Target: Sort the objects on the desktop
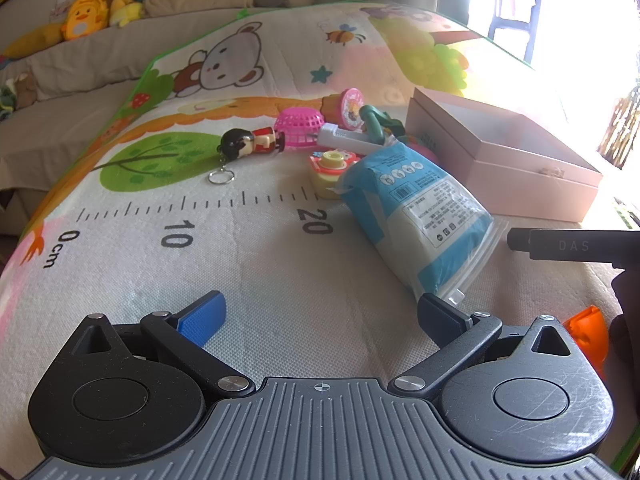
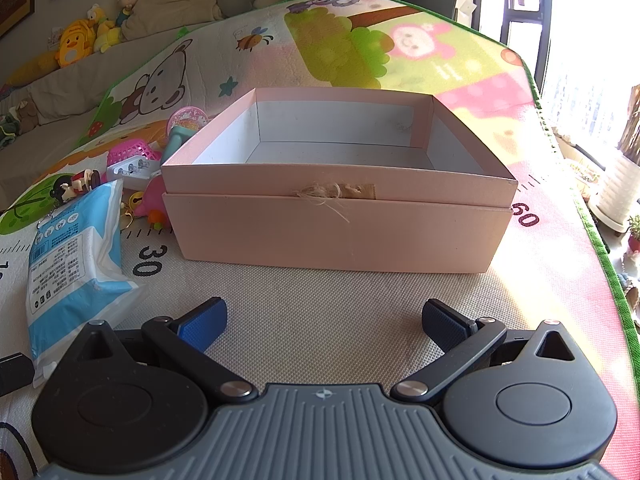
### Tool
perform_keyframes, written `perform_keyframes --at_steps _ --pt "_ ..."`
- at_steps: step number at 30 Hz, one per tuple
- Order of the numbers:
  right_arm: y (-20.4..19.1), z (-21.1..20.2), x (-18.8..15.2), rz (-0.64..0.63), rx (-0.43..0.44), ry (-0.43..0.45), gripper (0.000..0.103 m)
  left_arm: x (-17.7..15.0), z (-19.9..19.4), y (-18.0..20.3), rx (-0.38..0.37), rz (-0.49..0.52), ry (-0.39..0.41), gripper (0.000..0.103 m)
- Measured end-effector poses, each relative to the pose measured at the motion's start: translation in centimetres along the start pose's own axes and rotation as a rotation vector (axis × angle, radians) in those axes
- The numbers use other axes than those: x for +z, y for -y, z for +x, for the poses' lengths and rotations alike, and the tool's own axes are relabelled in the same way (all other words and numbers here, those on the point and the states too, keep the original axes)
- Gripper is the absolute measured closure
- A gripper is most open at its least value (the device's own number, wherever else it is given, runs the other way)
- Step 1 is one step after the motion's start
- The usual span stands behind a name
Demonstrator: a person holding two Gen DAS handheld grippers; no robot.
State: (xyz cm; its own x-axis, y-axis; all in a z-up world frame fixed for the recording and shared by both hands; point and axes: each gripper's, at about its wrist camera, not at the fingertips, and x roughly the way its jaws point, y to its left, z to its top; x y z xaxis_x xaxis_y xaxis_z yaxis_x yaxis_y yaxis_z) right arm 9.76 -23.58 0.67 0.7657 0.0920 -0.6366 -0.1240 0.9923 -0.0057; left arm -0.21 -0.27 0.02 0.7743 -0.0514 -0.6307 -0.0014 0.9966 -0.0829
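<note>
An open pink box [image 2: 340, 224] stands on the cartoon play mat, empty inside; it also shows in the left wrist view [image 1: 520, 160]. A blue-and-white packet [image 1: 416, 216] lies left of the box, seen too in the right wrist view [image 2: 76, 268]. Behind it lie a doll keychain [image 1: 252, 142], a pink mesh basket [image 1: 300, 124], a yellow toy [image 1: 330, 170], a white charger [image 1: 348, 140] and a pink round toy [image 1: 352, 110]. My left gripper [image 1: 320, 316] is open and empty, just short of the packet. My right gripper [image 2: 324, 320] is open and empty in front of the box.
The mat [image 1: 240, 260] carries a printed ruler. A sofa with plush toys [image 1: 88, 16] runs along the back. The mat's right edge [image 2: 592, 232] drops off toward a bright window with plant pots. Part of the other gripper's black body [image 1: 572, 244] shows at right.
</note>
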Motion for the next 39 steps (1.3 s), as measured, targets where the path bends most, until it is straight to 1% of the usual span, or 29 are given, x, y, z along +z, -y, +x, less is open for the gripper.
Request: perform_keyframes --at_steps 4,6,10,12,15,18,19,20,22,23,25,28,30,31,33,35,36,37,38,39 --pt "0.1 -0.1 -0.1 -0.007 0.020 -0.008 0.000 0.0 0.0 0.0 0.000 0.001 -0.001 0.000" --pt "0.4 -0.6 0.1 -0.021 0.046 -0.027 0.000 0.1 0.0 -0.1 -0.001 0.004 -0.003 0.000" --pt "0.7 -0.8 0.2 -0.047 0.071 -0.069 0.000 0.1 0.3 0.1 0.008 0.016 -0.010 0.000" --pt "1.0 -1.0 0.4 -0.039 0.075 -0.088 0.000 0.1 0.4 0.3 0.018 0.029 -0.017 0.000" --pt "0.8 -1.5 0.2 -0.054 0.075 -0.104 0.000 0.2 0.6 0.6 0.033 0.053 -0.029 0.000" --pt "1.2 -1.9 0.0 -0.052 0.101 -0.104 0.000 0.3 0.6 0.7 0.038 0.062 -0.034 0.000" --pt "1.5 -2.4 0.0 -0.037 0.114 -0.096 0.000 0.3 0.6 0.7 0.037 0.064 -0.035 0.000" --pt "1.7 -3.4 -0.2 -0.023 0.130 -0.066 0.000 0.3 0.5 0.7 0.035 0.066 -0.037 0.000" --pt "1.9 -5.8 -0.7 -0.032 0.155 0.023 0.000 0.3 0.5 0.6 0.028 0.067 -0.039 0.000" --pt "1.7 -7.4 -1.2 -0.070 0.167 0.068 0.000 0.4 0.5 0.5 0.022 0.065 -0.040 0.000" --pt "1.1 -10.0 -2.4 -0.159 0.192 0.116 0.000 0.5 0.2 0.3 0.014 0.060 -0.046 0.000" --pt "-0.1 -12.1 -4.1 -0.250 0.230 0.111 0.000 0.9 -0.7 -0.6 0.011 0.029 -0.030 0.000" --pt "-0.7 -12.4 -5.1 -0.261 0.253 0.083 0.000 1.4 -1.3 -1.0 0.018 0.007 -0.012 0.000" --pt "-0.9 -12.2 -5.3 -0.260 0.271 0.070 0.000 1.9 -1.6 -1.1 0.010 -0.012 -0.008 0.000" --pt "-1.6 -12.4 -5.6 -0.266 0.307 0.069 0.000 2.9 -1.8 -0.9 -0.031 -0.040 -0.012 0.000" --pt "-2.2 -12.1 -5.9 -0.287 0.324 0.074 0.001 4.1 -1.4 0.3 -0.075 -0.049 -0.022 0.000" --pt "-2.5 -11.9 -6.0 -0.295 0.326 0.073 0.007 4.6 -1.1 0.9 -0.087 -0.053 -0.027 0.000" --pt "-2.6 -11.6 -6.1 -0.300 0.326 0.059 0.017 5.3 -0.4 1.9 -0.103 -0.059 -0.036 0.000" --pt "-2.7 -11.2 -6.2 -0.299 0.324 0.043 0.021 5.9 0.4 2.8 -0.110 -0.054 -0.047 0.000" --pt "-2.6 -10.9 -6.4 -0.291 0.321 0.029 0.027 6.4 1.1 3.5 -0.104 -0.046 -0.060 0.000"
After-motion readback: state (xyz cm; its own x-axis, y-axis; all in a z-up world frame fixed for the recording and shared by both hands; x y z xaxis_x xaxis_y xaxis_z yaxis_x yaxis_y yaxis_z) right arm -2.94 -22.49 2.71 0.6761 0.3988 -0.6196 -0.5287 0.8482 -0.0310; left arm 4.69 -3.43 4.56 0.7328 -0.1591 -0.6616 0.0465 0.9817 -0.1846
